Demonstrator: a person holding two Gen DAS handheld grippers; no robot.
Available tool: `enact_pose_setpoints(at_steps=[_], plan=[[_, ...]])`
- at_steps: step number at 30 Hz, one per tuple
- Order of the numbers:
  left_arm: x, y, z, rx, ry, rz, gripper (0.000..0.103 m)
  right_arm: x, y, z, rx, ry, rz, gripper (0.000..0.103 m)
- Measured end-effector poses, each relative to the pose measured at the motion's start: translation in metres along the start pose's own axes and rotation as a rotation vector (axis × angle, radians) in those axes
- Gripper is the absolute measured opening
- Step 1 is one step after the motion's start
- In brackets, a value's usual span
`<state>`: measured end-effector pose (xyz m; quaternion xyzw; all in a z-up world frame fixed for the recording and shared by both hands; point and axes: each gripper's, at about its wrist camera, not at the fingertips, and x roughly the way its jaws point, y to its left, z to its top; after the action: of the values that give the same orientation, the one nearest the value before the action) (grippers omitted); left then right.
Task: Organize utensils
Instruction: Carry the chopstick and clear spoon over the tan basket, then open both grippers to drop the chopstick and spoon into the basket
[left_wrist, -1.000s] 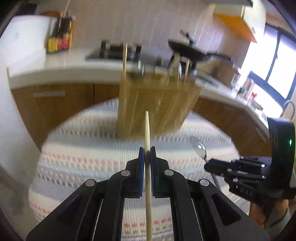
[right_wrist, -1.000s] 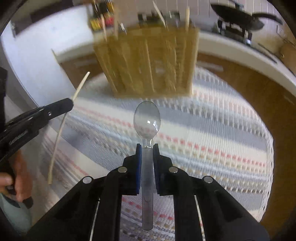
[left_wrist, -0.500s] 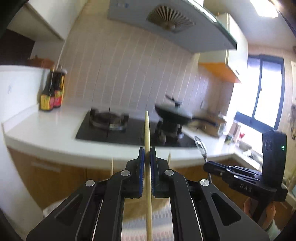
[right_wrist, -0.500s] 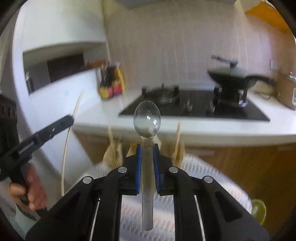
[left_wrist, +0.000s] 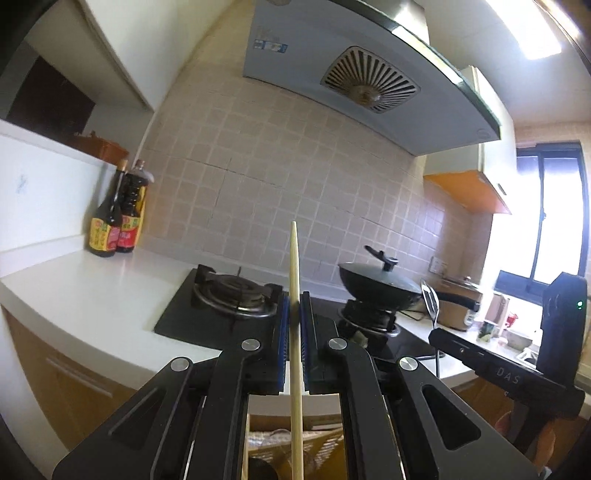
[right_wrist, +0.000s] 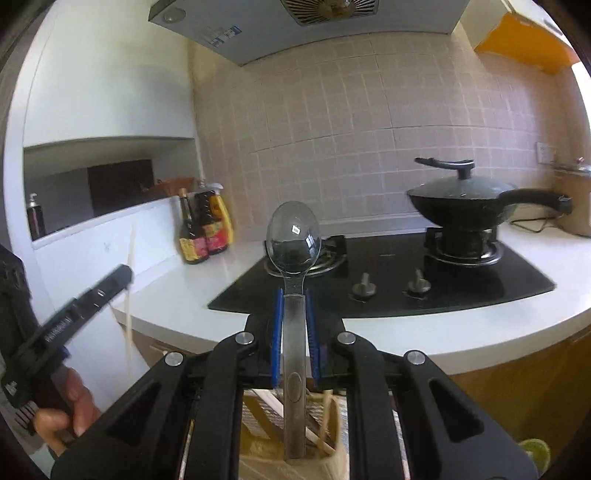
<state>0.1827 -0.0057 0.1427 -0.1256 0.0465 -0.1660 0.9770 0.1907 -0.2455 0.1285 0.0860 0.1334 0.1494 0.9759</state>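
With the left gripper (left_wrist: 294, 314) clamped on the chopstick (left_wrist: 294, 280) and the right gripper (right_wrist: 294, 325) on the spoon (right_wrist: 293, 240), lower each vertically into the holder (right_wrist: 295, 469), jaws closed until seated.

Pale matt wood on the chopstick (left_wrist: 294, 280); polished metal on the spoon (right_wrist: 293, 240), its bowl mirroring the room; matt black plastic on the left claw (left_wrist: 294, 314) and the right claw (right_wrist: 294, 317), with ribbed blue pads (right_wrist: 276, 332) and bright metal pins; the hob (right_wrist: 388, 280) is glossy black glass; the tabletop (right_wrist: 480, 332) smooth white; the holder (right_wrist: 258, 435) below looks like woven straw-coloured wicker.
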Motion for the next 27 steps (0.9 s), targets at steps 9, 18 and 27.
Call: enact_pose_setpoints(at_steps=[9,18,27], plan=[[0.013,0.009,-0.021,-0.015,-0.011,0.054,0.004,0.033,-0.009,-0.022,0.001,-0.010,0.034,0.010],[0.012,0.007,-0.043,0.030,-0.001,0.014,0.005,0.029,-0.007,-0.044,-0.036,-0.001,0.002,0.011],[-0.029,0.019,-0.049,-0.024,0.061,-0.007,0.050,-0.023,-0.020,-0.062,0.031,0.037,0.021,0.016]])
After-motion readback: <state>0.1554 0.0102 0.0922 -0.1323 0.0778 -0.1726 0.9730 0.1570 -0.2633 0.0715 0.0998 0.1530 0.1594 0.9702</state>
